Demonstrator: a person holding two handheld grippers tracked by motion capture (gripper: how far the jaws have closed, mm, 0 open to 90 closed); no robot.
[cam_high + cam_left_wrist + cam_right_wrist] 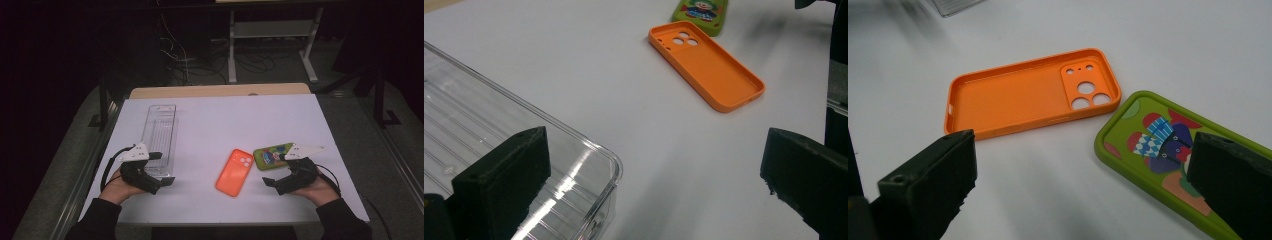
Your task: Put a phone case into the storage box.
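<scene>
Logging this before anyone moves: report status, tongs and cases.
Left tongs open by clear tray. Right tongs open, holding nothing. Orange case, green case flat on table, apart. Nothing blocking.

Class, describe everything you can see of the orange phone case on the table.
The orange phone case is a matte, rubbery-looking shell lying flat, hollow side up, showing a raised rim and a camera panel with three large holes and two small ones. It rests on the white table, apart from the green case beside it. No tongs touch it.
</scene>
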